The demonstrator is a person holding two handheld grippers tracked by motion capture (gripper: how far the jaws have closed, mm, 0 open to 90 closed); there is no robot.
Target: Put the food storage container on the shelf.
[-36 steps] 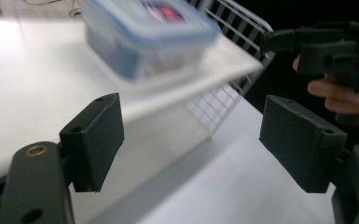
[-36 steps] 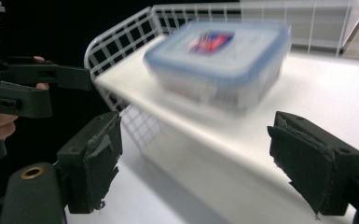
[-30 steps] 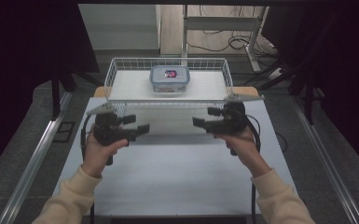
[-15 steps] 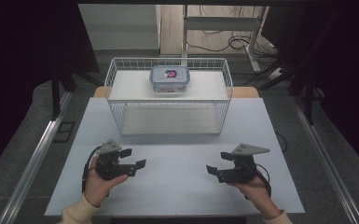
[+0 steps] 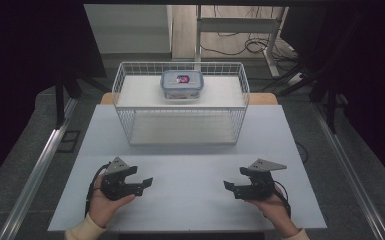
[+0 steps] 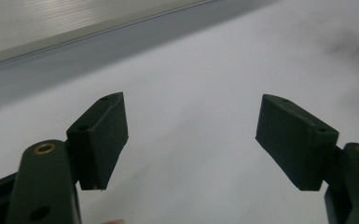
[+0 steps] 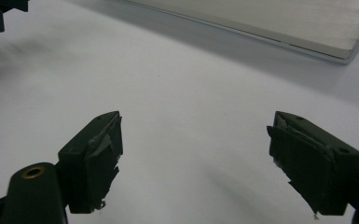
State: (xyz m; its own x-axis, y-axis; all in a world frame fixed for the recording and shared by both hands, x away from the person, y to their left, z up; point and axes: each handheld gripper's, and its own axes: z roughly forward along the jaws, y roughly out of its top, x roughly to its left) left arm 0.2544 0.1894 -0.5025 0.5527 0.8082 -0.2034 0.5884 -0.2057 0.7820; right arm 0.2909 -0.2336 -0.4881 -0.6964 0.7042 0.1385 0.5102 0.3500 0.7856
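A white wire basket [image 5: 180,131] stands at the back middle of the white table [image 5: 190,170]. Inside it, against the far wall, sits a clear plastic box with a blue lid [image 5: 182,83]. My left gripper [image 5: 145,184] rests low over the near left of the table, open, jaws pointing right. My right gripper [image 5: 230,187] mirrors it at the near right, open, jaws pointing left. In the left gripper view the left gripper [image 6: 191,140] has nothing between its pads, only bare table. The right gripper [image 7: 196,154] in its own view is just as empty, with worn tape on its pads [image 7: 100,154].
The other gripper's dark tip [image 7: 0,11] shows in each gripper view's upper corner. A metal rail [image 5: 40,165] runs along the floor left of the table, another on the right. Cables and a desk frame [image 5: 240,30] lie beyond the basket.
Both grippers have drawn back from the basket's front rim to the near part of the table and lowered. The basket and box have stayed put.
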